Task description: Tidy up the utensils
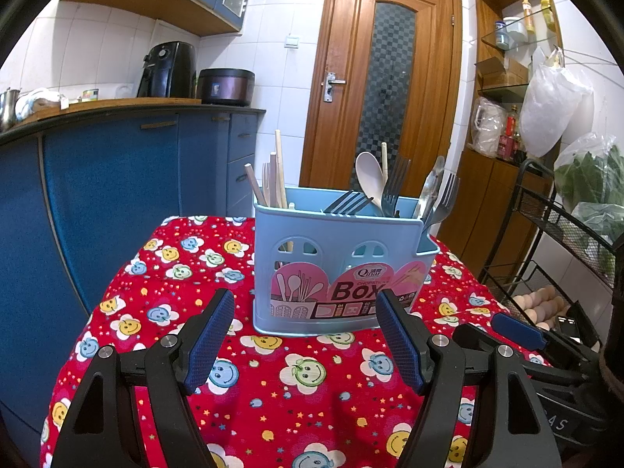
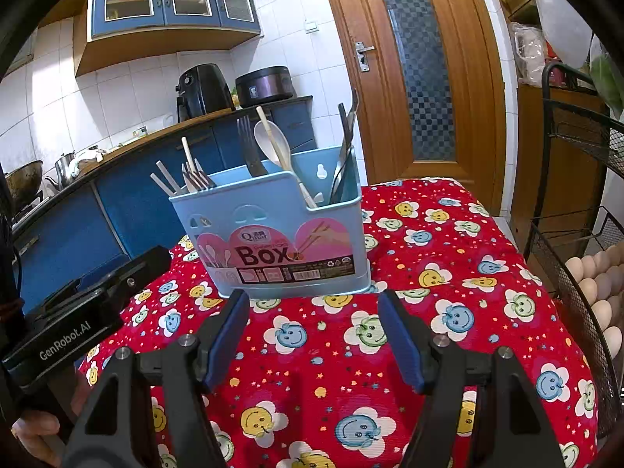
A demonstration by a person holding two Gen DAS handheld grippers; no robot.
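A light blue utensil box (image 1: 339, 257) (image 2: 273, 234) stands on the red patterned tablecloth (image 1: 273, 390) (image 2: 429, 312). It holds wooden chopsticks (image 1: 275, 173) (image 2: 171, 181) at its left end, a pale spoon (image 1: 369, 179) (image 2: 273, 142) and dark forks (image 1: 394, 183) (image 2: 247, 144) in the middle, and metal utensils (image 1: 433, 191) (image 2: 345, 144) at its right end. My left gripper (image 1: 305, 304) hovers open just in front of the box, nothing between its fingers. My right gripper (image 2: 313, 304) is open too, close to the box's front base. The left gripper's body (image 2: 78, 312) shows in the right wrist view, a hand (image 2: 35, 433) beneath it.
Blue kitchen cabinets (image 1: 117, 195) with an air fryer (image 1: 167, 70) and a cooker (image 1: 226, 85) run along the left. A wooden door (image 1: 386, 78) is behind the table. A black wire rack (image 1: 553, 241) (image 2: 577, 234) with eggs (image 2: 596, 280) stands at the table's right edge.
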